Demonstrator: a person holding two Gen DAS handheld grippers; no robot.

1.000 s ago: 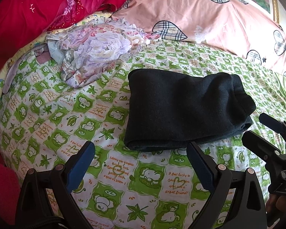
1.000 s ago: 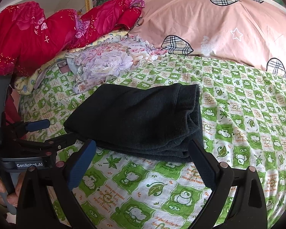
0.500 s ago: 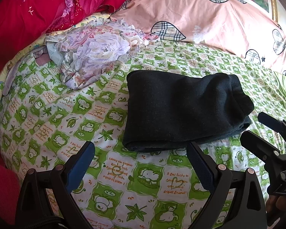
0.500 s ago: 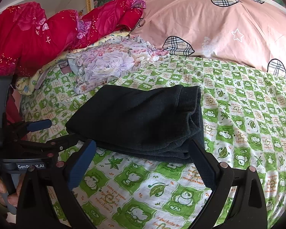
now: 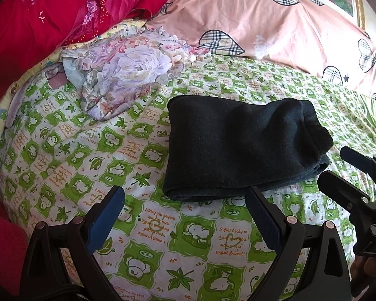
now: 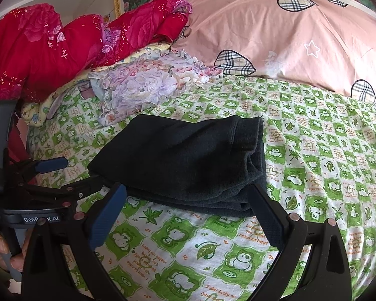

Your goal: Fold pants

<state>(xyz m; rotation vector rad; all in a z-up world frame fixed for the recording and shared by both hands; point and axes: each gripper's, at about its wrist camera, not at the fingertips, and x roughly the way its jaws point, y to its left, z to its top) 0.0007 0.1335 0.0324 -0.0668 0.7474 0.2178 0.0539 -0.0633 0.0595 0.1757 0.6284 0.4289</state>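
Bare green sheet (image 5: 62,155) lies open left of and nearer than the folded pants (image 5: 238,145). Farther off, a flowery cloth heap (image 5: 122,75) and pink pillow (image 5: 263,25) block passage.

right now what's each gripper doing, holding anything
Left gripper: open, holding nothing, just short of the folded pants.
Right gripper: open, holding nothing, its fingers at the pants' near edge.

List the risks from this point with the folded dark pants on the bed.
1. The folded dark fleece pants show loose stacked layers at one end; nudging them may undo the fold.
2. Both the open left gripper and open right gripper sit close; either could snag the near edge.
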